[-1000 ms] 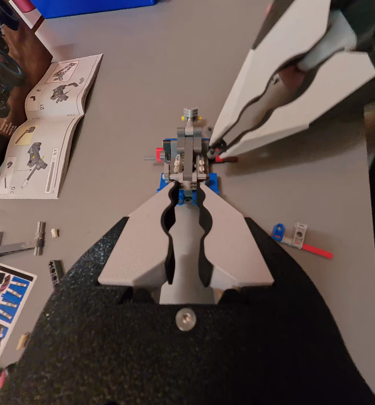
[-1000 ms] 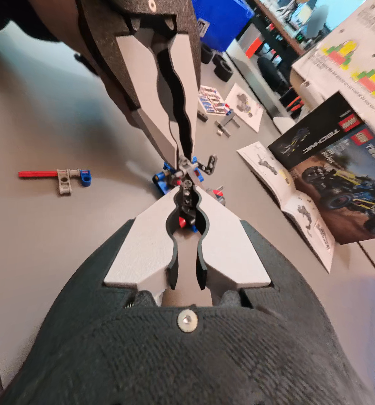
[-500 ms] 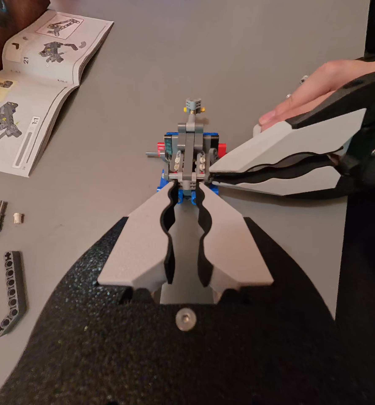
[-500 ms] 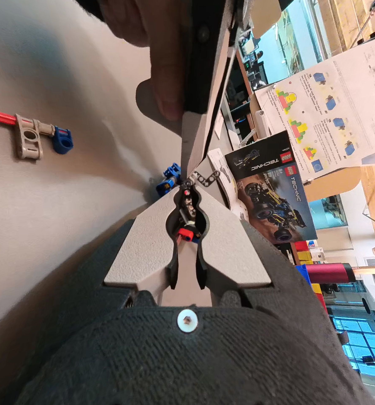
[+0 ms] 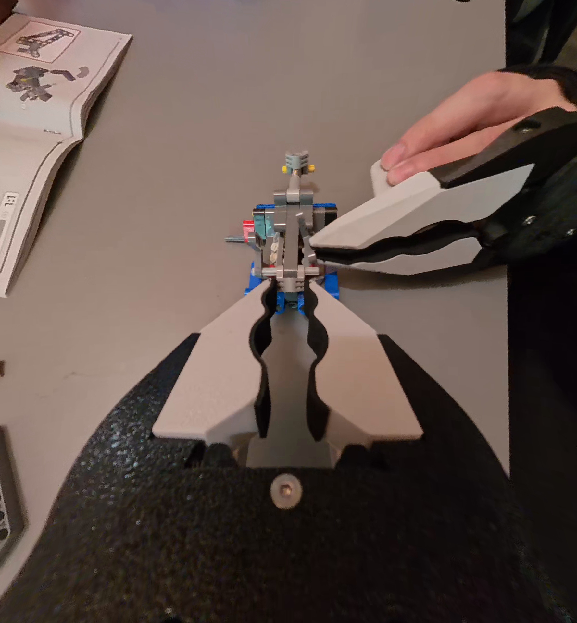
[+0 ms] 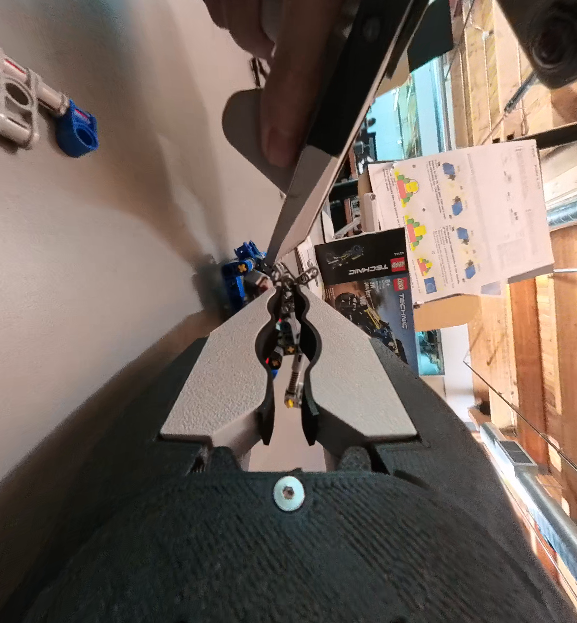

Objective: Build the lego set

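A: What sort of place is this?

B: It looks like a workshop or a lab room for building toy models. On the grey worktop (image 5: 280, 84) lie an open instruction booklet (image 5: 34, 135) and loose building parts.

A: And around the worktop?

B: Behind it stands a toy set box (image 6: 374, 290). Beside the box hangs a printed sheet with brick pictures (image 6: 462, 215), and past that sheet are wooden shelves (image 6: 530, 101) and a window (image 6: 401, 124).

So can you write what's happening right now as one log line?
left gripper: jaws clamp grey-and-blue toy brick model on grey table | right gripper: jaws nearly shut, pinching model's side | open instruction booklet: far-left
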Demonstrator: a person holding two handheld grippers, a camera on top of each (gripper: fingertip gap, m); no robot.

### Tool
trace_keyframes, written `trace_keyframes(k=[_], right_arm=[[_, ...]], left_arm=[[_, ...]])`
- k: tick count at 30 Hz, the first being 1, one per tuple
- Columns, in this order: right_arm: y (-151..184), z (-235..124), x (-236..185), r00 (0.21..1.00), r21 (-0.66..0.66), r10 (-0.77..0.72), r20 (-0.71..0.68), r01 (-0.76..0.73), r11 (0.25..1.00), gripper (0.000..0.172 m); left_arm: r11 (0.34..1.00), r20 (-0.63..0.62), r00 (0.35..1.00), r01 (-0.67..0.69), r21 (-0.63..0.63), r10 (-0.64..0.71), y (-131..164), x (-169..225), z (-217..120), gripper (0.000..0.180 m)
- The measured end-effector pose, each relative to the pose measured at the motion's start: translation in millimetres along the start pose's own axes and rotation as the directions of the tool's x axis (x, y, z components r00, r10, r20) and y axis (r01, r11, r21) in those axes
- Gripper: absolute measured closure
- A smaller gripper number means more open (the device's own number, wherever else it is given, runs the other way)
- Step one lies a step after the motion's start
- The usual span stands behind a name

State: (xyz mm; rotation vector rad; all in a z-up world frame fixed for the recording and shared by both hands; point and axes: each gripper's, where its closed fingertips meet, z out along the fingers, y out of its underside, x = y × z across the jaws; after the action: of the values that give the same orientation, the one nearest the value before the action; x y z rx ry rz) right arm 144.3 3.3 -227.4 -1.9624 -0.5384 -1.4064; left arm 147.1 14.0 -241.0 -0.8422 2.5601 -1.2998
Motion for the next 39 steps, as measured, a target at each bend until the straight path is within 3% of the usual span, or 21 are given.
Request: trace_keyframes(k=[14, 19, 29, 35, 39], right_arm=[[-1, 1, -7, 0.969, -0.087, -0.244, -0.032, 0.240, 0.967, 0.168], [-6, -4, 5, 0.961, -0.082, -0.254, -0.112, 0.246, 0.966, 0.168], [-4, -1, 4, 0.958, -0.098, -0.268, -0.103, 0.259, 0.961, 0.168], [3, -7, 18, 0.970, -0.113, -0.176, -0.166, 0.158, 0.981, 0.168], [-4, -6, 9, 0.966, -0.089, -0.224, -0.132, 0.213, 0.973, 0.168]], left_arm=[[0.999, 0.052, 0.998, 0.042, -0.026, -0.041, -1, -2, -5, 0.168], [1.000, 0.070, 0.998, 0.009, -0.012, -0.008, -6, -5, -7, 0.169], [1.000, 0.083, 0.997, -0.007, 0.021, 0.005, -10, -5, -6, 0.168], [0.997, 0.047, 0.999, -0.013, 0.077, 0.010, -9, -9, -10, 0.168], [0.988, -0.046, 0.993, 0.116, 0.100, -0.112, -5, -11, -10, 0.168]])
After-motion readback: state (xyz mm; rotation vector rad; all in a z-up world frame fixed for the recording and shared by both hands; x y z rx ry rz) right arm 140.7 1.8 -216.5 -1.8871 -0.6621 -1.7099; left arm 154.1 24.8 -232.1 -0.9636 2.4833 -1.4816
